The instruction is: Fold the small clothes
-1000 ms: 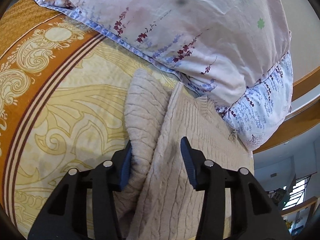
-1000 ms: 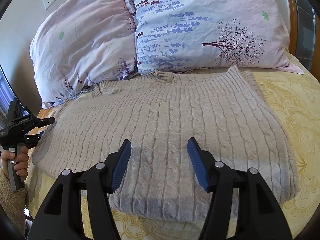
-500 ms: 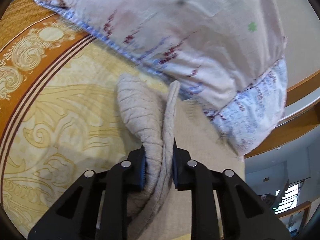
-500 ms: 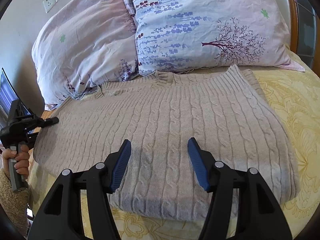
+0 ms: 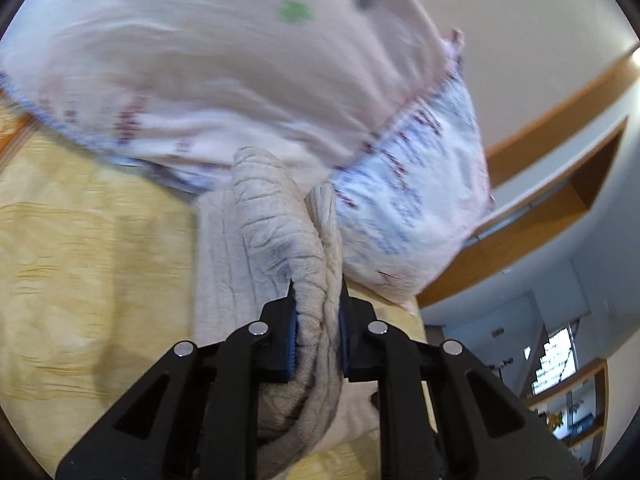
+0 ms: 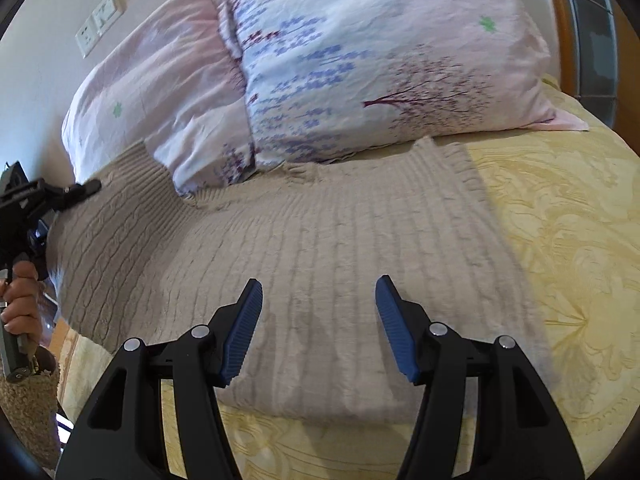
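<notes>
**Beige sweater pinched at one edge on a bed**

The left wrist view shows close up what the right cannot: the left gripper [image 5: 316, 316] clenched on a bunched fold of the cable-knit sweater [image 5: 280, 232], lifted beside a blurred floral pillow [image 5: 208, 68]. The right wrist view shows the whole sweater [image 6: 328, 248] spread on a yellow patterned bedspread [image 6: 568, 248], ribbed collar against two pillows. The right gripper [image 6: 320, 312] hovers over it, blue ridged fingers [image 6: 394, 320] spread apart, holding nothing.
</notes>
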The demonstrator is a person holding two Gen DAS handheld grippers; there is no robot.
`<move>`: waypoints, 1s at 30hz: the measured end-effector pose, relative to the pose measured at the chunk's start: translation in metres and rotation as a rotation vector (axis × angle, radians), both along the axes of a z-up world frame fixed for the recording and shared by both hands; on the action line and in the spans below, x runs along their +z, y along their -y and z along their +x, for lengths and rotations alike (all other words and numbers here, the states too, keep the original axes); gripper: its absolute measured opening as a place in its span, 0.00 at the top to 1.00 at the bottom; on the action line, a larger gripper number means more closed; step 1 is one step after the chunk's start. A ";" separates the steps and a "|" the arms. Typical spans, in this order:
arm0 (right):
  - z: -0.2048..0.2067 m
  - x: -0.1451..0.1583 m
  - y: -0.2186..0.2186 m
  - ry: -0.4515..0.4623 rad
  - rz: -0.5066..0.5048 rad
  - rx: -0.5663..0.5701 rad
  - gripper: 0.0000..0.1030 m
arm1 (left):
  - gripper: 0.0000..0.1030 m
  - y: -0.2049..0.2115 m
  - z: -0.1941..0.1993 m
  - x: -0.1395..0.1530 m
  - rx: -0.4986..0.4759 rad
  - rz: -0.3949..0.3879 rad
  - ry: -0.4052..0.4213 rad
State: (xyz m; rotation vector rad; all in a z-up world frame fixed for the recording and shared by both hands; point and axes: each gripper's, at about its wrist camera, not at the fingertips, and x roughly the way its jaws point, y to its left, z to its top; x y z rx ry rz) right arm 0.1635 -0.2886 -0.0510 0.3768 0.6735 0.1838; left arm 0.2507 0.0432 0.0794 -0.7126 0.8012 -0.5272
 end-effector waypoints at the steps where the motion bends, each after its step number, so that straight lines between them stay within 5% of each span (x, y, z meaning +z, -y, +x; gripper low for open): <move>1: -0.002 0.000 0.004 0.003 0.003 -0.008 0.41 | 0.86 0.011 0.001 0.002 -0.014 -0.003 0.006; 12: -0.017 -0.005 0.040 0.015 0.025 -0.071 0.41 | 0.86 0.127 0.017 -0.015 -0.140 0.009 -0.015; 19: -0.021 -0.004 0.063 0.006 0.049 -0.106 0.41 | 0.82 0.185 0.023 -0.065 -0.255 -0.004 -0.155; 21: -0.025 0.000 0.072 0.011 0.065 -0.115 0.41 | 0.77 0.185 0.019 -0.062 -0.309 -0.075 -0.154; 24: -0.022 0.008 0.086 0.017 0.145 -0.097 0.39 | 0.54 0.168 0.006 -0.044 -0.331 -0.091 -0.083; 26: -0.017 0.012 0.094 0.012 0.222 -0.065 0.35 | 0.39 0.147 -0.003 -0.033 -0.282 -0.052 -0.031; 30: 0.012 0.010 0.098 -0.081 0.410 0.062 0.33 | 0.32 0.097 -0.015 -0.031 -0.090 0.126 -0.025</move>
